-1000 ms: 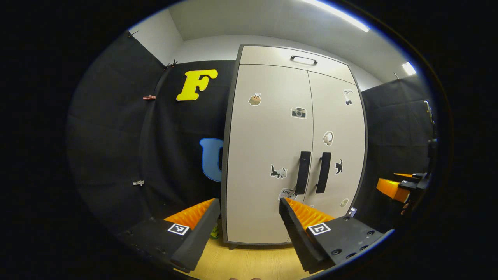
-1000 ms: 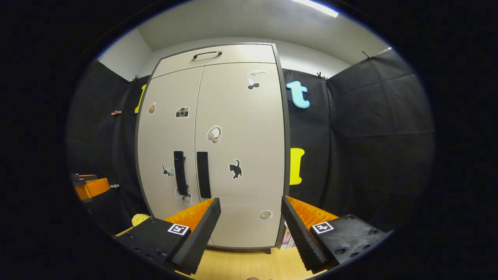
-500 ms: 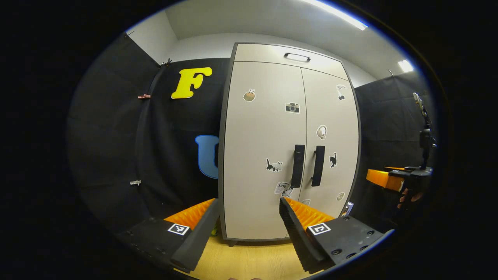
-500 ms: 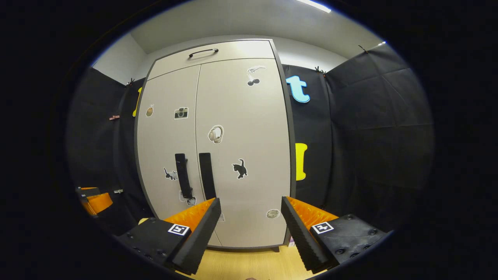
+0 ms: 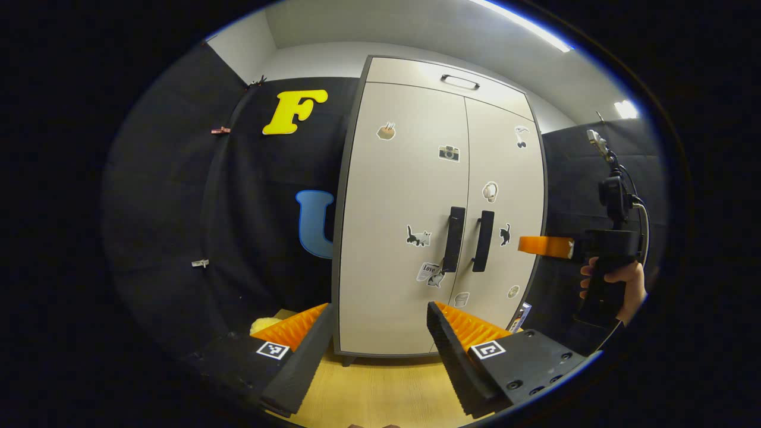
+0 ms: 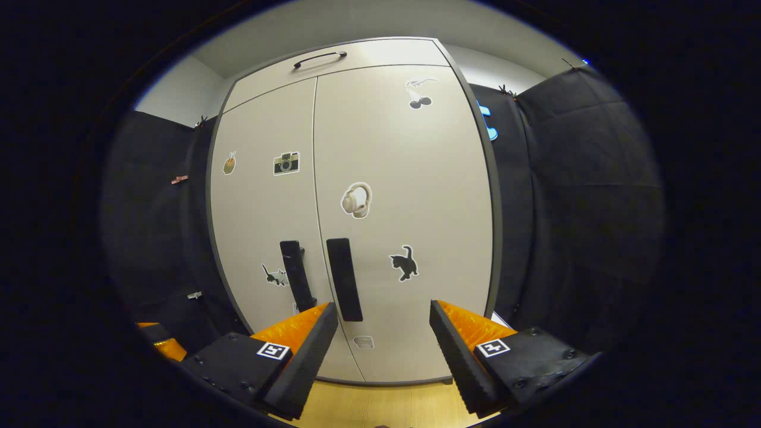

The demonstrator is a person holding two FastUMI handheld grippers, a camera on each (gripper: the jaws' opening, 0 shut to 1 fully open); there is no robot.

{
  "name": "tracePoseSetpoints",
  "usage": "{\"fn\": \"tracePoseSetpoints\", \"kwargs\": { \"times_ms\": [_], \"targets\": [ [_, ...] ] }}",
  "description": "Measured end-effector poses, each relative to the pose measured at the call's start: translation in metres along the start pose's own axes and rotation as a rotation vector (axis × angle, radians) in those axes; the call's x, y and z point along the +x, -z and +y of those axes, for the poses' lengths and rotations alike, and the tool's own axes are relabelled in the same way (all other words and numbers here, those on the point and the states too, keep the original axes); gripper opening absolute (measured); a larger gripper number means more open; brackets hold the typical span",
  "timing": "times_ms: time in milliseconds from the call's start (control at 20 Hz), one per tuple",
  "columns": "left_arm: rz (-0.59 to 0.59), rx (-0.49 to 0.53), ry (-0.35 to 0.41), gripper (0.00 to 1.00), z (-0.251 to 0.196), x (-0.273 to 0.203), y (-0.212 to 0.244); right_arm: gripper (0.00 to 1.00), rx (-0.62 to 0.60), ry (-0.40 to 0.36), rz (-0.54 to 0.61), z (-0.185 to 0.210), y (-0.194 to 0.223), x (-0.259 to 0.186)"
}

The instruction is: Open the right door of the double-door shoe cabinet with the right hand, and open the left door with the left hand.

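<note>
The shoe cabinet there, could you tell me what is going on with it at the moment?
A person holds a gripper in each hand in front of the shoe cabinet. Both doors are shut. The right gripper is open, facing the right door's handle without touching it. The left gripper is open too, short of the left door's handle.

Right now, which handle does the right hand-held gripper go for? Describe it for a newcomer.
Find the beige double-door shoe cabinet against the black cloth. Two black vertical bar handles flank its centre seam; take the right door's handle. It sits between the seam and a black cat sticker, below a headphones sticker.
</note>
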State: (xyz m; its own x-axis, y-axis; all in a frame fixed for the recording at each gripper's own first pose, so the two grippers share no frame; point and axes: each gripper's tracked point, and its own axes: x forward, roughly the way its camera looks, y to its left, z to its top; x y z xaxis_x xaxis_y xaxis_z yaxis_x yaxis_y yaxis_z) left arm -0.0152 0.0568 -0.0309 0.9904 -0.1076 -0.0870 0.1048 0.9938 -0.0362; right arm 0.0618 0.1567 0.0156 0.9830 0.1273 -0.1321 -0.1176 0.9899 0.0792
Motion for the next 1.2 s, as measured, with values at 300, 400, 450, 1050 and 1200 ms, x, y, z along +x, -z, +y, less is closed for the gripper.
{"fn": "tracePoseSetpoints", "kwargs": {
  "times_ms": [300, 400, 450, 1050, 1200],
  "targets": [
    [0.054, 0.027, -0.003, 0.95, 0.012, -0.009, 0.026, 0.98, -0.06, 0.002, 0.031, 0.02, -0.005, 0.052],
    [0.1, -0.041, 0.036, 0.95, 0.008, -0.012, 0.041, 0.98, -0.082, 0.011, 0.031, 0.023, -0.004, 0.069],
    [0.115, -0.064, 0.042, 0.95, 0.009, -0.015, 0.045, 0.98, -0.086, 0.011, 0.036, 0.026, -0.002, 0.078],
    [0.13, -0.039, 0.017, 0.95, 0.037, -0.016, 0.055, 0.59, -0.089, 0.015, 0.067, 0.046, 0.012, 0.112],
    [0.128, -0.044, 0.025, 0.95, 0.037, -0.017, 0.056, 0.37, -0.094, 0.02, 0.059, 0.044, 0.012, 0.113]
  ]
}}
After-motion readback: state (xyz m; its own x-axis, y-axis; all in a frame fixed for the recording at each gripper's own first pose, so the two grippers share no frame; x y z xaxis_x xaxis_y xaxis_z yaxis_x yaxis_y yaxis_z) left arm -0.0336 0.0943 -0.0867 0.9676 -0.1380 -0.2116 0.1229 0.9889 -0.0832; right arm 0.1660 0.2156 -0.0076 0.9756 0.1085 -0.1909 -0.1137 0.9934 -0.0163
